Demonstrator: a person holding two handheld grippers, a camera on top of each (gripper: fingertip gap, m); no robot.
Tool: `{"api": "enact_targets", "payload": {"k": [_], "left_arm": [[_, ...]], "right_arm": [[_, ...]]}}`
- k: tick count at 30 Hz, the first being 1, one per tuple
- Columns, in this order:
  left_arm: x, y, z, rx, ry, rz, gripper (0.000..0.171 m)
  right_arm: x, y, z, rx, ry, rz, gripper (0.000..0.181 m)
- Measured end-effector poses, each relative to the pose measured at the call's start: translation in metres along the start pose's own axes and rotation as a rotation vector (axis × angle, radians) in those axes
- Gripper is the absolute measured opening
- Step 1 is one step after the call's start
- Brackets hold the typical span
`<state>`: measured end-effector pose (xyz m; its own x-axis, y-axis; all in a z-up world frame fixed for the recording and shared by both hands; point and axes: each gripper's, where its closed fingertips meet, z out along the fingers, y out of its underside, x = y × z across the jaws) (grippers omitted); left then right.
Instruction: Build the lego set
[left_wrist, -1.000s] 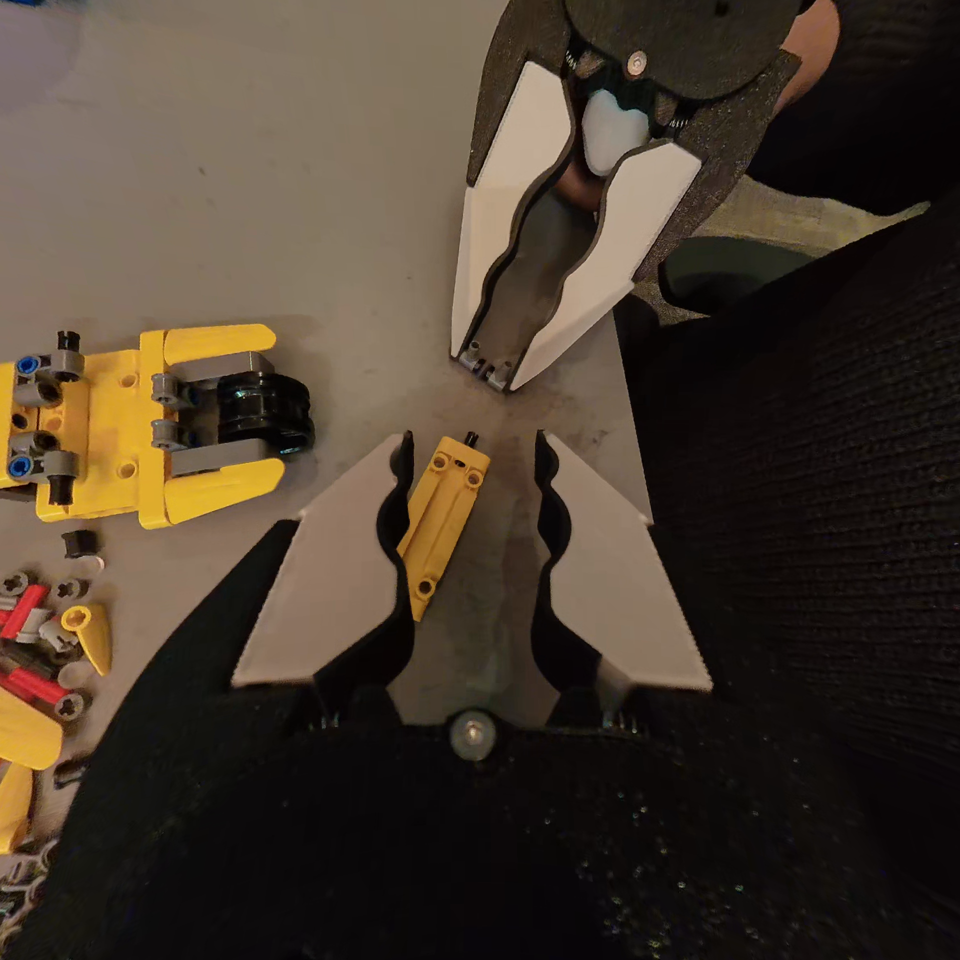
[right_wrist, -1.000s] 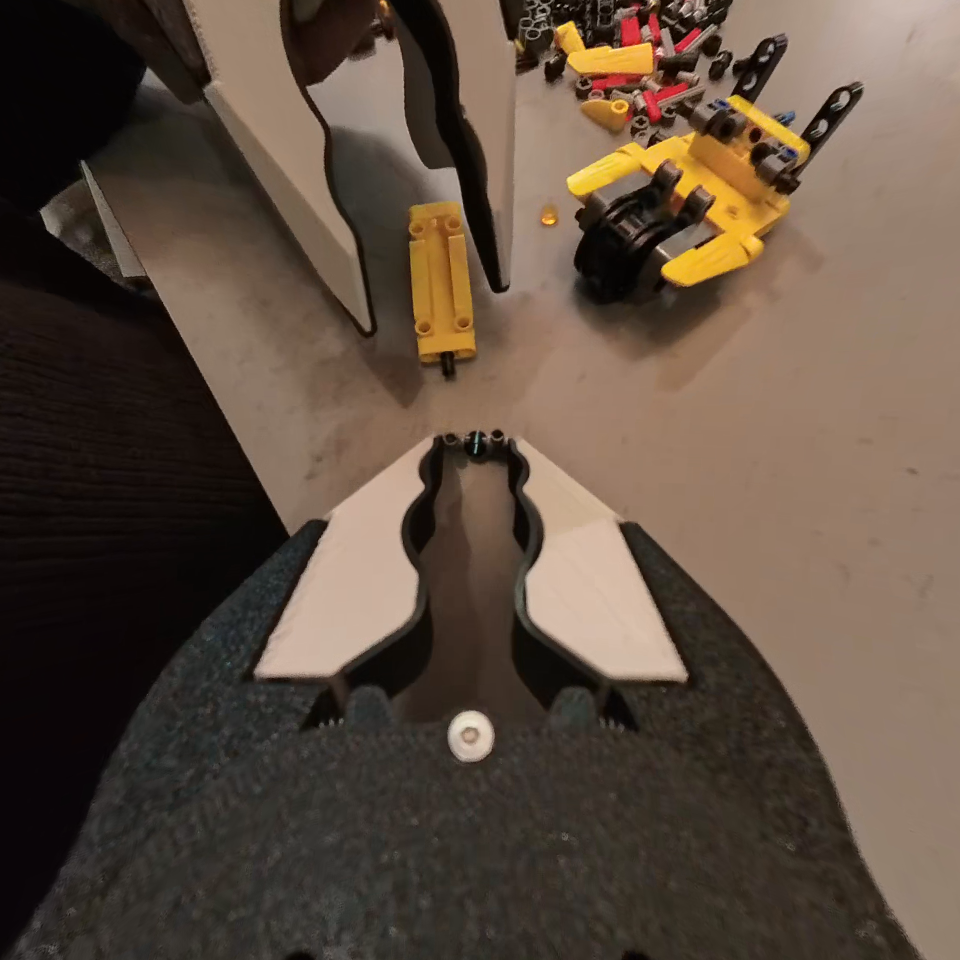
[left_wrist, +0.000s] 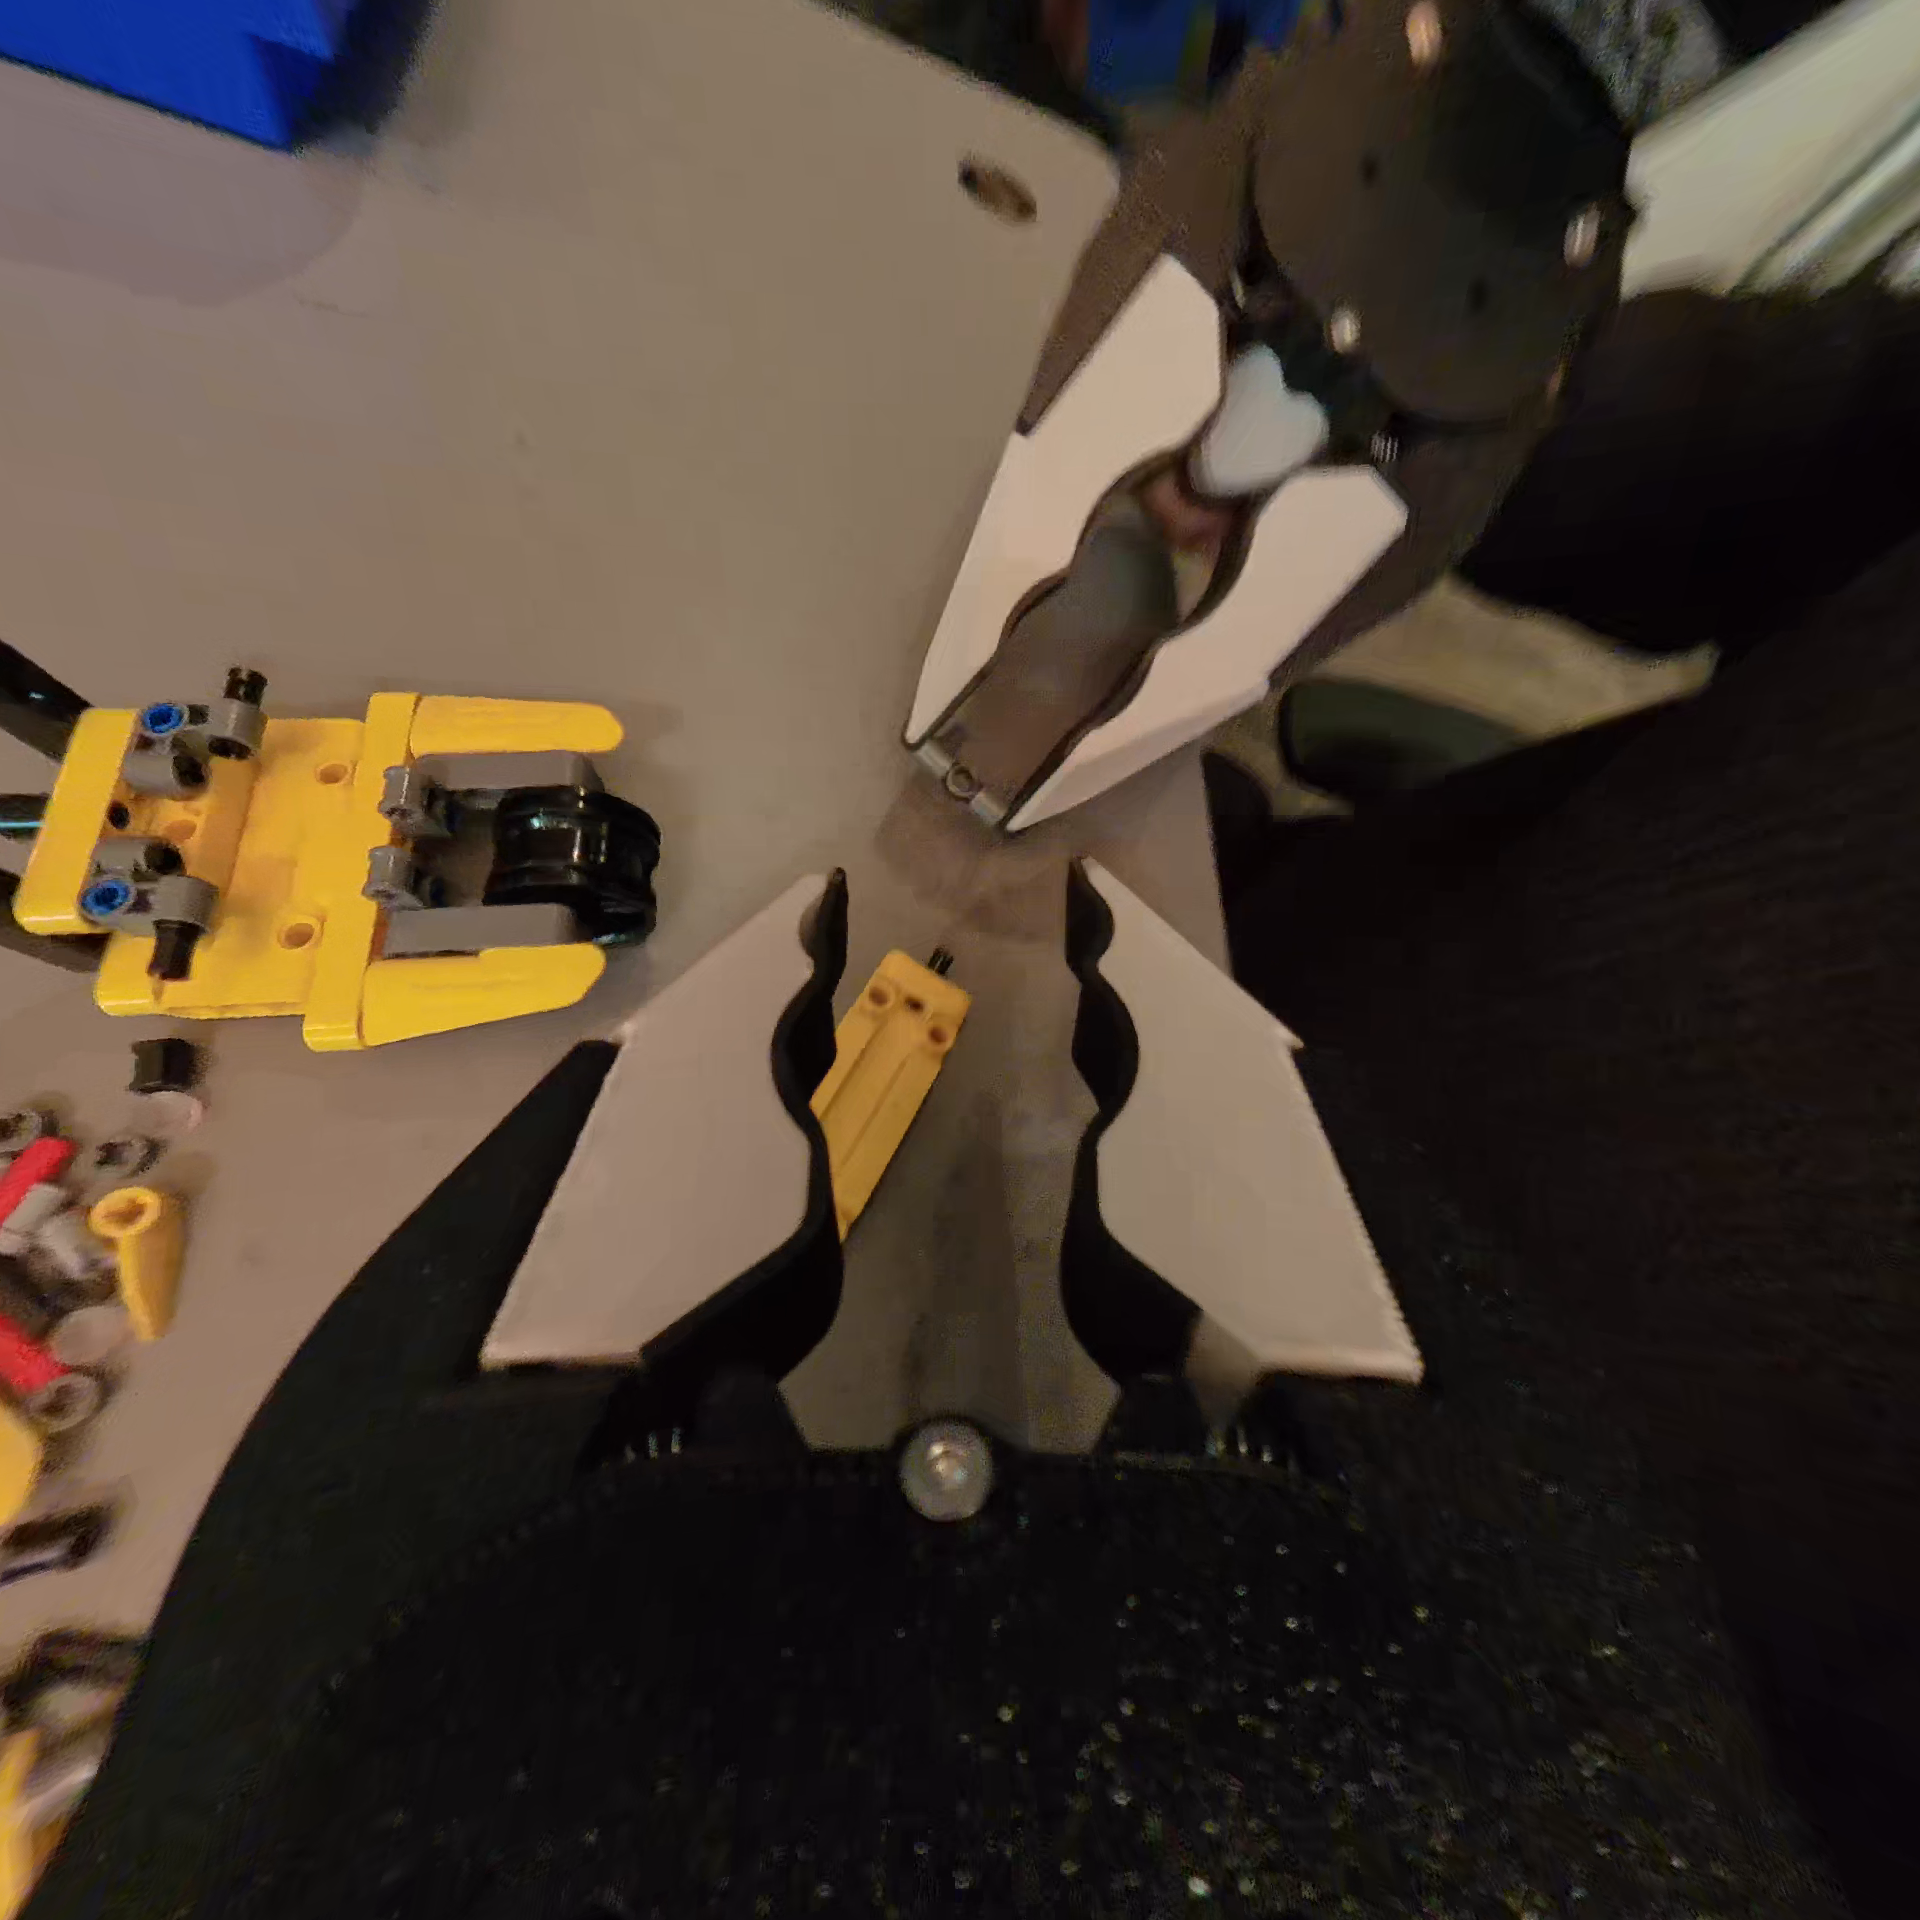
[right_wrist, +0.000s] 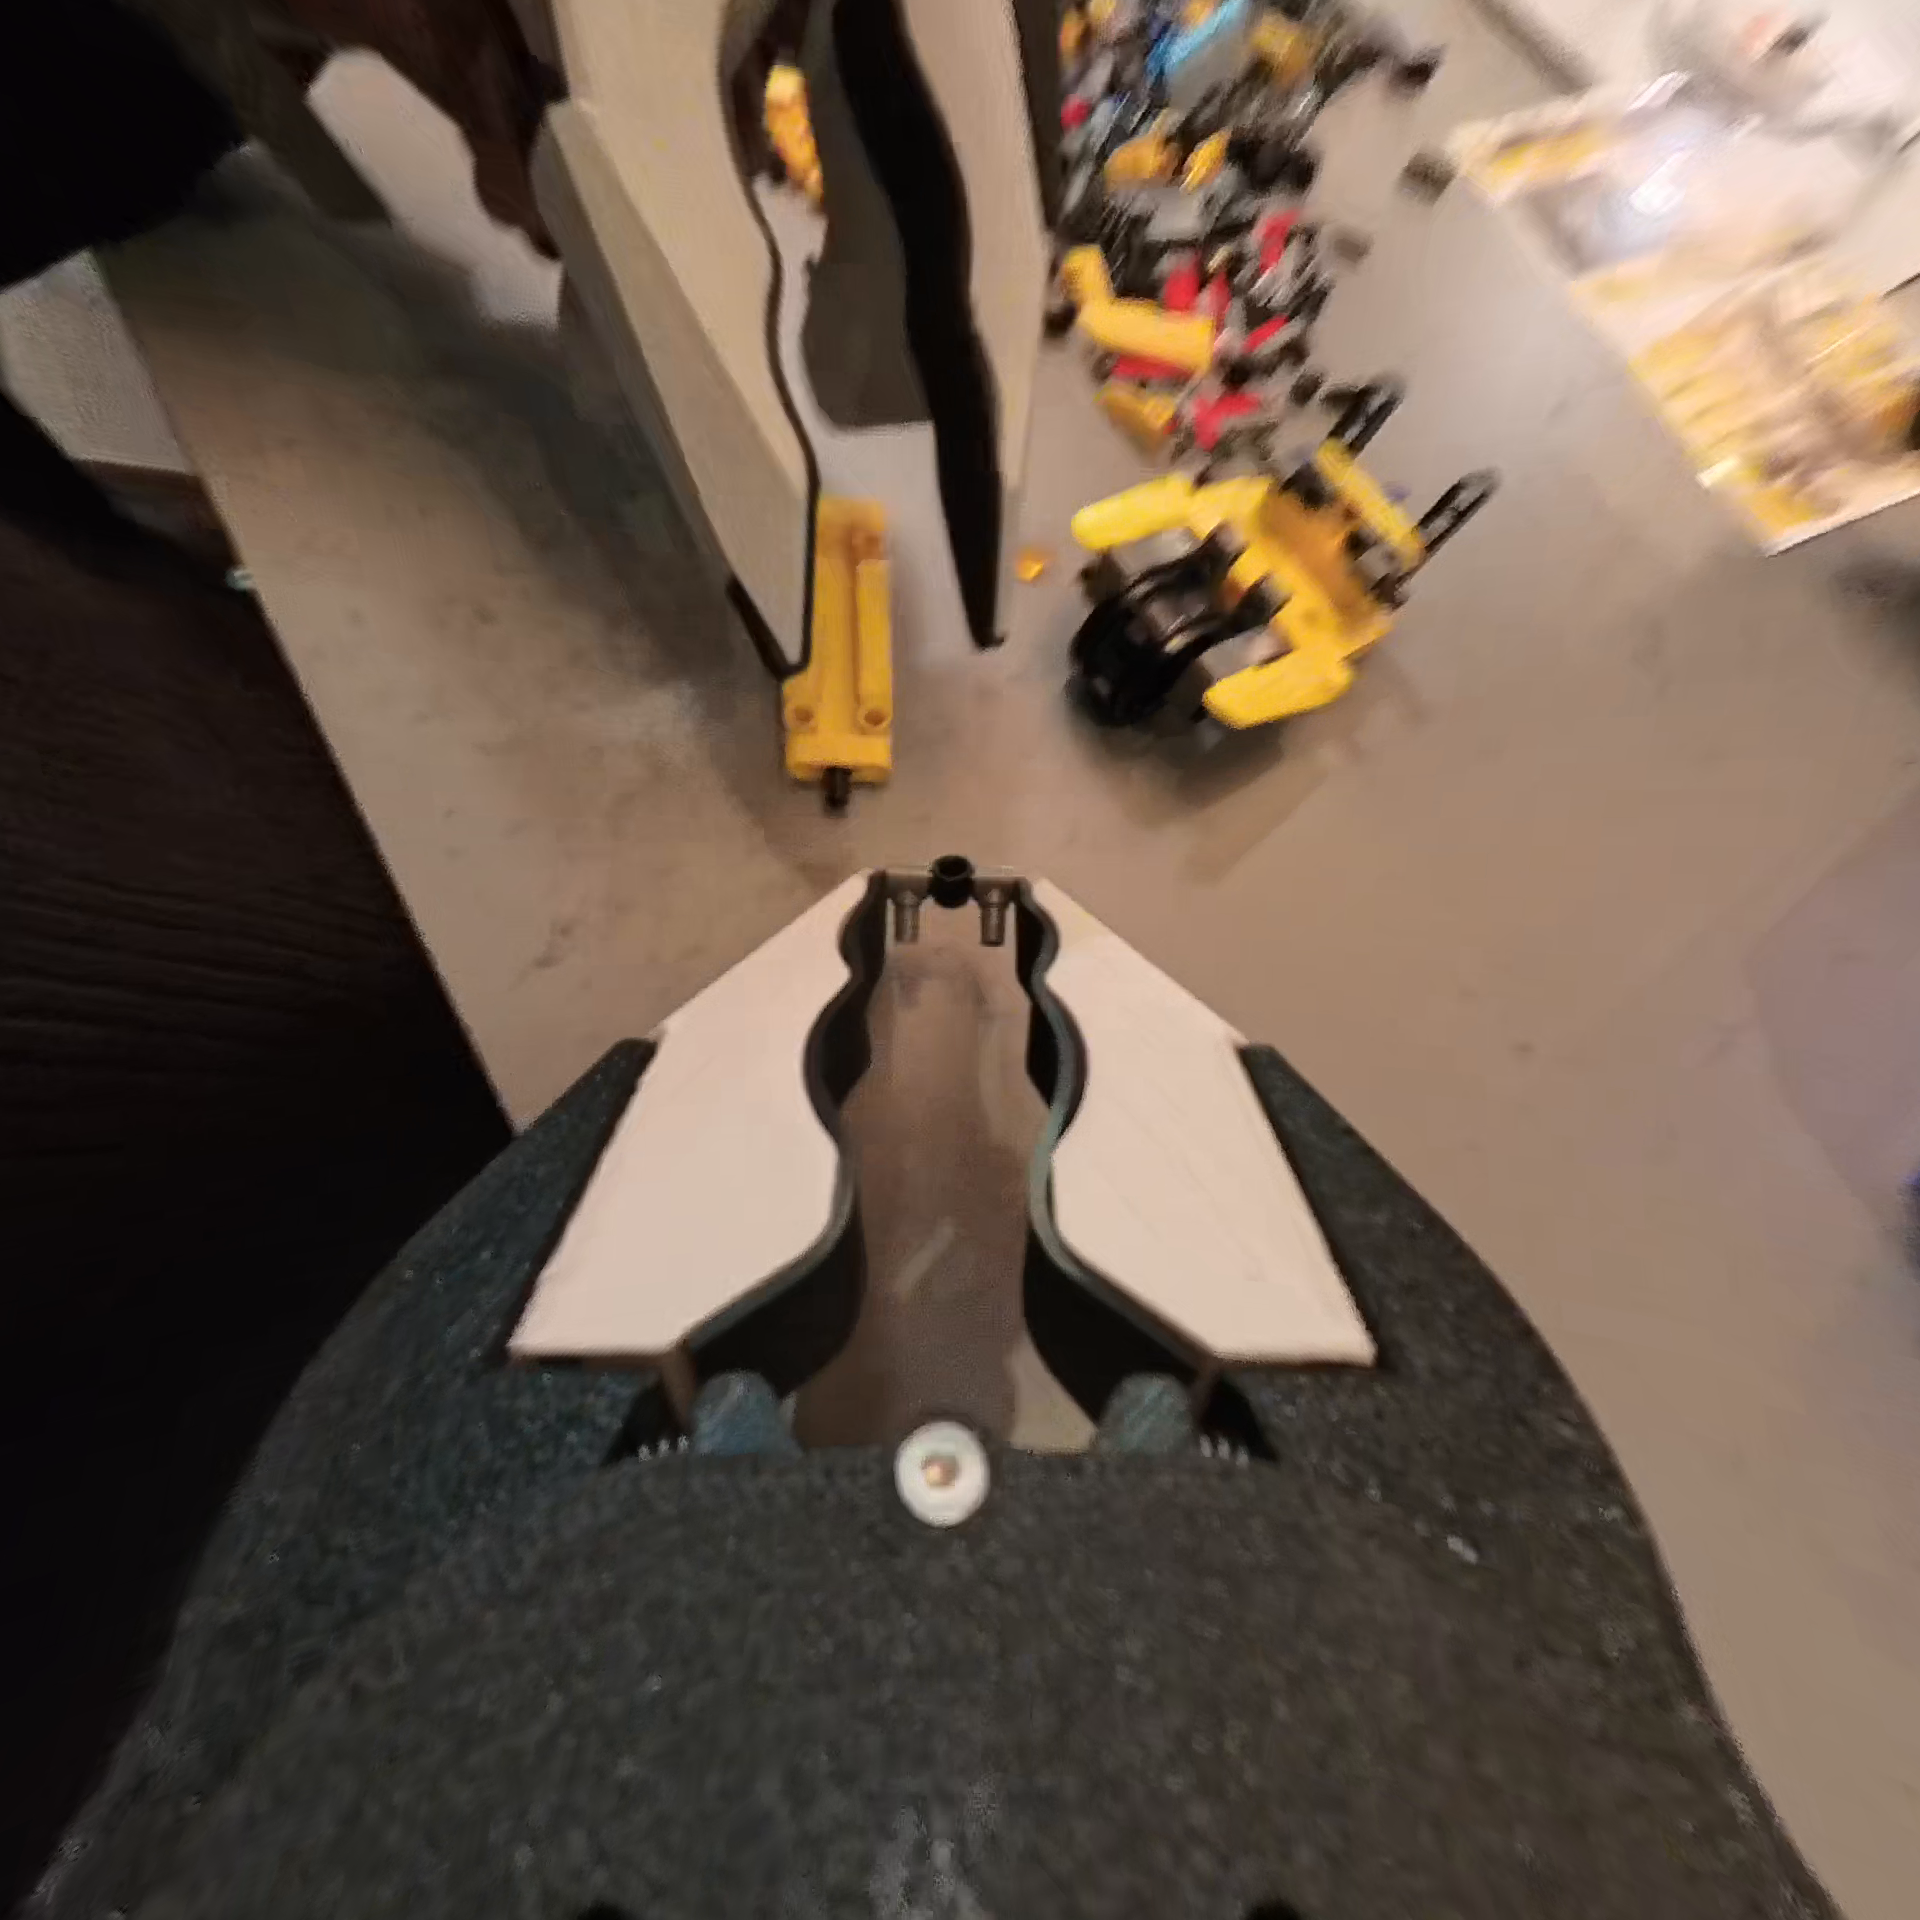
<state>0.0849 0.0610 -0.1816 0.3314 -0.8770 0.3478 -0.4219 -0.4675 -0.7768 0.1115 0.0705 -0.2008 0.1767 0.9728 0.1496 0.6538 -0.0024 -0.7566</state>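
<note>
grippers face each other over a grey surface (left_wrist: 582, 436), and the landmark here is a long yellow block (left_wrist: 894, 1070) lying flat near the surface's edge. the left gripper (left_wrist: 951, 883) is spread wide around that block: one finger (left_wrist: 717, 1143) lies just beside, perhaps touching, the block's long side, the other stands clear of it, and a short black pin pokes out of the block's far end. in the right wrist view the same yellow block (right_wrist: 844, 644) sits between the left gripper's two long fingers, its pin end pointing toward the right gripper. the right gripper (right_wrist: 948, 883) is pressed together on a small grey connector piece (right_wrist: 948, 902) with a black peg in its middle, held at the very tips just beyond the block's pin end and apart from it; from the left wrist view the right gripper (left_wrist: 971, 784) shows the same grey piece (left_wrist: 966, 781) across its tips. to one side of the block, well apart, rests a yellow toy assembly (left_wrist: 312, 873) with grey arms and a black wheel (left_wrist: 571, 862) facing the block. farther from the block than the assembly lies a scatter of loose parts (left_wrist: 73, 1247), red, yellow, grey and black, blurred. a tiny orange bead (right_wrist: 1031, 566) sits on the surface between the block and the assembly. beyond the parts, a blurred printed sheet (right_wrist: 1714, 312) lies farthest from the block. a dark knitted sleeve (left_wrist: 1610, 1143) fills the side off the surface's edge.
</note>
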Motion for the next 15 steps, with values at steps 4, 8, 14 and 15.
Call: {"api": "enact_targets", "payload": {"k": [4, 8, 14, 15], "left_arm": [[0.004, -0.03, -0.005, 0.228, 0.1, -0.226, 0.015], [0.005, -0.045, -0.008, 0.347, 0.175, -0.35, 0.015], [0.008, -0.043, -0.001, 0.33, 0.163, -0.35, 0.018], [0.008, -0.043, -0.001, 0.328, 0.151, -0.345, 0.013]], "right_arm": [[0.018, -0.033, -0.016, 0.104, 0.183, -0.147, 0.024], [0.02, -0.046, -0.019, 0.102, 0.276, -0.28, 0.024], [0.016, -0.052, -0.014, 0.068, 0.346, -0.416, 0.024], [0.014, -0.054, -0.015, 0.082, 0.343, -0.417, 0.024]]}}
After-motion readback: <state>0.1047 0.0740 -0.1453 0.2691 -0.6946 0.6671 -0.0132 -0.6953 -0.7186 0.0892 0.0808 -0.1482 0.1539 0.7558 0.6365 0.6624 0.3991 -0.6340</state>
